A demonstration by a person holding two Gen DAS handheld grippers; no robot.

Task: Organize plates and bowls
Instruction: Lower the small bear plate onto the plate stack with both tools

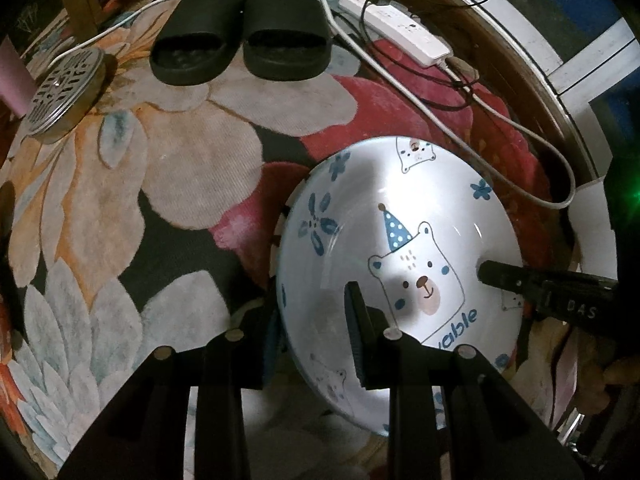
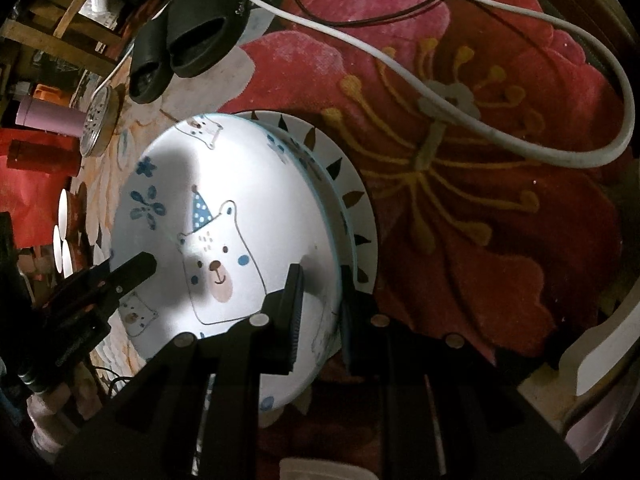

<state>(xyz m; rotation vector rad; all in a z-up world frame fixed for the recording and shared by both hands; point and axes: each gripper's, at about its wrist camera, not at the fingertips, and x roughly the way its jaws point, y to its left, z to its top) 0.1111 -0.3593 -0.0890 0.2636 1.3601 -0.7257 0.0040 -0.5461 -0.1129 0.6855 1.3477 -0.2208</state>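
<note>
Both of your grippers have their jaws around the rim of the same white ceramic bowl with a blue-hatted bear drawing (image 1: 400,248), one on each side. On your left gripper (image 1: 316,336) one finger is inside the bowl and the other outside its wall; the jaws stand close to the rim, but you cannot tell from this view if the pads really press on it. On your right gripper (image 2: 320,312) the jaws are narrow and clamped on the opposite rim, one finger (image 2: 294,312) inside and one outside.

From the left wrist view you see the tip of the right gripper reaching in over the far side of the bowl, and from the right wrist view the left gripper comes in the same way.

The bowl sits on a white plate with dark triangle marks along its edge (image 2: 356,200), which shows beyond the bowl. Both are on a flowered carpet in red, grey and orange (image 1: 180,168).

Further away on the carpet are a pair of black rubber slippers (image 1: 244,40), a round metal lid with holes (image 1: 66,92), a white power strip (image 1: 404,30) and a white cable (image 2: 520,140) that curves near the plate.
</note>
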